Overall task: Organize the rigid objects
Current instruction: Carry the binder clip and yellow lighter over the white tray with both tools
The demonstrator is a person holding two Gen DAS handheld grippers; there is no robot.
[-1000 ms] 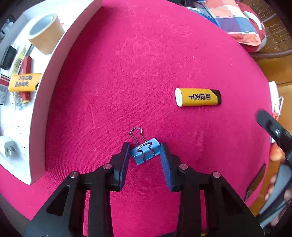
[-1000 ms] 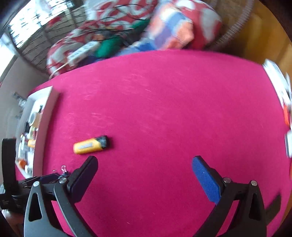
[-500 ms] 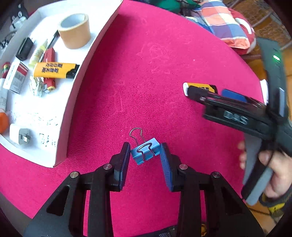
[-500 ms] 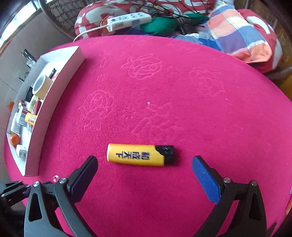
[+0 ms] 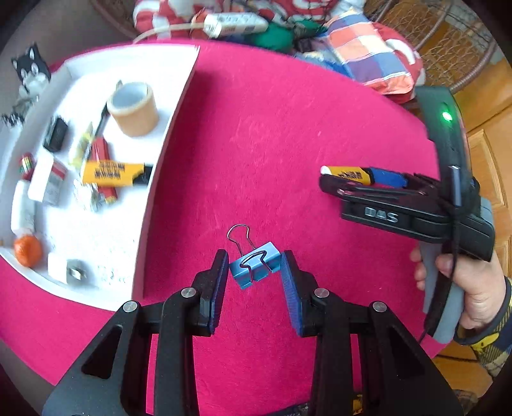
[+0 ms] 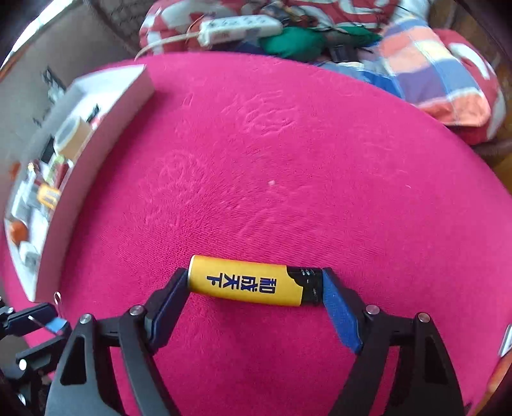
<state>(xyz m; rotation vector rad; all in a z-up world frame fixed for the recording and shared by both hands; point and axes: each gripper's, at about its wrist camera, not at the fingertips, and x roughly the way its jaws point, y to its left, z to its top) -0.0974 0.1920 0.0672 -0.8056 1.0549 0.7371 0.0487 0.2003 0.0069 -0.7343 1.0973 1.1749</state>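
Blue binder clip (image 5: 254, 264) sits between my left gripper (image 5: 254, 281) pads, wire handle pointing away from me. The left pad touches its corner and the right pad sits against its other end, so I am clamped on the clip.

Yellow lighter (image 6: 252, 284), blue characters on its side, black cap to the right, lies crosswise in my right gripper (image 6: 254, 289). Both pads press on its ends: closed on the lighter lengthwise. In the left view the same lighter (image 5: 347, 172) pokes out past the right gripper's tip, with my right hand (image 5: 470, 288) on the handle below it.

Both items are over the pink cloth (image 6: 288, 160).

White tray (image 5: 166, 153) is on the cloth to the left. In it: a tape roll (image 5: 132, 108), a second yellow lighter (image 5: 115, 174), a red lighter (image 5: 102, 160) and an orange ball (image 5: 27, 251), plus small bits too blurred to name.

Beyond the cloth: a patchwork cushion (image 5: 374, 60) and a white power strip (image 6: 236, 27).
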